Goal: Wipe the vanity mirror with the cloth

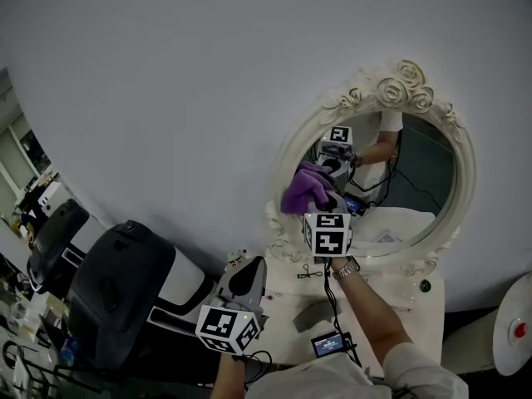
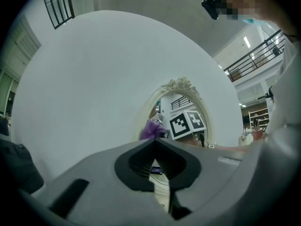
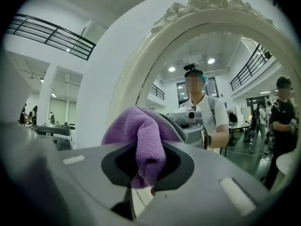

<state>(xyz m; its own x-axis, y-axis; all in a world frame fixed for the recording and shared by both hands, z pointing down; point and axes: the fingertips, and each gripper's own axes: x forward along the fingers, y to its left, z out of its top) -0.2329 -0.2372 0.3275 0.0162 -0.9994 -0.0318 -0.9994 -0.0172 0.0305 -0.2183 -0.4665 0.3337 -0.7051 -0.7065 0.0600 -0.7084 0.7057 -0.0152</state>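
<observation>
Lowest in the head view and closest to the lens is the left gripper, bottom centre of the frame, jaws closed together on nothing. Its own view makes that plain, since the two tips meet with nothing between them. Further up, the right gripper has its jaws clamped on the purple cloth, and the bunch looks pressed to the vanity mirror right by its left edge. If I'm reading it right, wiping is only getting going: most of the mirror sits to the right of the cloth. My take on doing it well is to lead with the fluffy bulge so the hard jaw tips never touch the surface. Go light so the thing doesn't rock on the tabletop, and work overlapping sweeps from that left edge across to the far side. The idle gripper could probably steady the rose-carved frame. Mind the cable dangling under the working one too. Only the head view shows the whole oval and how much is left. Only the right gripper view shows how the cloth sits, a fold hanging down through the jaws and the bulk bulging up front, plus the room reflected behind it.
</observation>
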